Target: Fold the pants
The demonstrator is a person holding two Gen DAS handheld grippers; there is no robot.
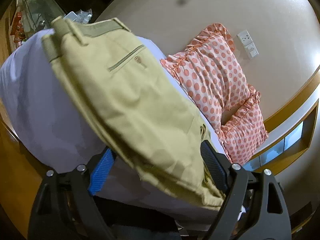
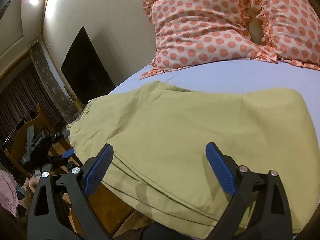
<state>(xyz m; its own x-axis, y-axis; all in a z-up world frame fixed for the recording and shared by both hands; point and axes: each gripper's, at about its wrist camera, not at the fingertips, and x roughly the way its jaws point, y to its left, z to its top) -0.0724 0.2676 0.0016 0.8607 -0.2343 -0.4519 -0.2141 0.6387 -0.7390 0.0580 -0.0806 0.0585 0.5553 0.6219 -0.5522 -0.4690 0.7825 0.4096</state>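
Observation:
Khaki pants (image 1: 128, 104) lie folded on a lavender bed sheet (image 1: 38, 108), waistband and back pocket at the far end. My left gripper (image 1: 158, 160) is open, its blue pads on either side of the near folded end of the pants; the cloth lies between the jaws. In the right wrist view the pants (image 2: 190, 132) spread across the sheet (image 2: 220, 76). My right gripper (image 2: 160, 156) is open just above the near folded edge, holding nothing. The left gripper (image 2: 67, 153) shows at the pants' left end.
Two polka-dot pillows (image 1: 216, 76) (image 2: 210, 30) lie at the head of the bed by the wall. A wooden bed frame (image 2: 104, 206) edges the mattress. A dark panel (image 2: 84, 68) and a chair (image 2: 38, 124) stand to the left. Clutter (image 1: 40, 14) sits beyond the bed's far end.

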